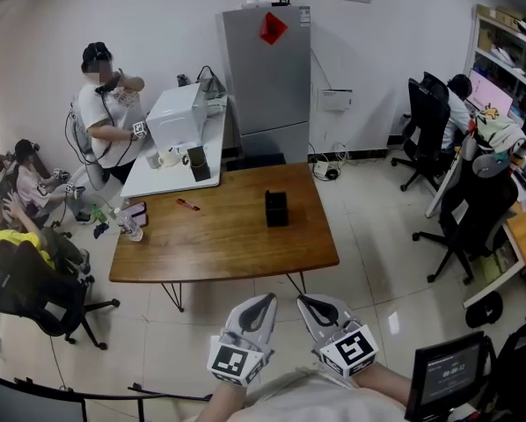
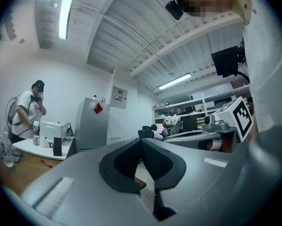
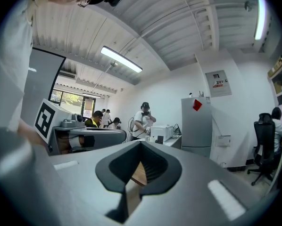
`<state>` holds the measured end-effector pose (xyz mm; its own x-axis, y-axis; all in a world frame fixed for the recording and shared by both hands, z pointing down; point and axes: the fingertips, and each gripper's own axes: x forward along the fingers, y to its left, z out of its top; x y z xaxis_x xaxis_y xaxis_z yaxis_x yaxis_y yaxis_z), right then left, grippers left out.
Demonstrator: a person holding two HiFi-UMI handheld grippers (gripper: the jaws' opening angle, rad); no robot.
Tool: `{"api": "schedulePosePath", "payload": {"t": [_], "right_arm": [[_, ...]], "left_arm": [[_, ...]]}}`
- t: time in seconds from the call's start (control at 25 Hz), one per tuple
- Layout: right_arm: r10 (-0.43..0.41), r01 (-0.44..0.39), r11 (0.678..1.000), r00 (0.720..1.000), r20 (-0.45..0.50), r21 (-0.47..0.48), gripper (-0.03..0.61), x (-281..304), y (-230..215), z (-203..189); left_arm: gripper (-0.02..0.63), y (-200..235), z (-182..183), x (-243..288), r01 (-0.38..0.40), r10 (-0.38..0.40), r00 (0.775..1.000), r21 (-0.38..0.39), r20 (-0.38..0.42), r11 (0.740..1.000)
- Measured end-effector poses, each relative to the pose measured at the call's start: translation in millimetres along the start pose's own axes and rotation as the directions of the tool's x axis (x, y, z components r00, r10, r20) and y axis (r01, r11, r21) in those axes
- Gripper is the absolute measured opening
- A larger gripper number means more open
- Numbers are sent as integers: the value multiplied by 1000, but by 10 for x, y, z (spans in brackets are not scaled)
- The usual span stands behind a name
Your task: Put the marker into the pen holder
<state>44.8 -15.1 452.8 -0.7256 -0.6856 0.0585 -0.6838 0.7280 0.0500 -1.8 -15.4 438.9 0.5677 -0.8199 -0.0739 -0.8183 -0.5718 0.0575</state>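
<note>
A red marker [image 1: 188, 205] lies on the left part of the wooden table [image 1: 228, 249]. The black pen holder [image 1: 277, 208] stands upright right of the table's middle, well apart from the marker. Both grippers hover side by side short of the table's near edge and point level toward it. My left gripper [image 1: 263, 304] is shut with nothing in it, and so is my right gripper [image 1: 310, 304]. In the left gripper view the jaws of the left gripper [image 2: 141, 141] meet at their tips, and the marker [image 2: 45, 163] shows small at far left. In the right gripper view the right gripper [image 3: 141, 143] is shut too.
A white side table [image 1: 171, 161] with a microwave [image 1: 178, 117] and mugs adjoins the wooden table's far left corner, with a person [image 1: 105, 112] standing beside it. A grey fridge [image 1: 266, 77] stands behind. Office chairs [image 1: 34, 293] and seated people flank both sides. A screen [image 1: 448, 376] stands at lower right.
</note>
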Motion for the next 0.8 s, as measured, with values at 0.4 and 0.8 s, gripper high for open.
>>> {"api": "schedulePosePath", "payload": {"t": [0.4, 0.8], "right_arm": [[1, -1, 1000, 1000, -15, 0, 0, 109, 16, -24], [-8, 8, 1000, 1000, -15, -5, 0, 211, -6, -6]], "left_arm": [[15, 109, -10, 10, -1, 1, 1000, 0, 10, 1000], [15, 203, 42, 41, -6, 6, 1000, -4, 7, 1000]]}}
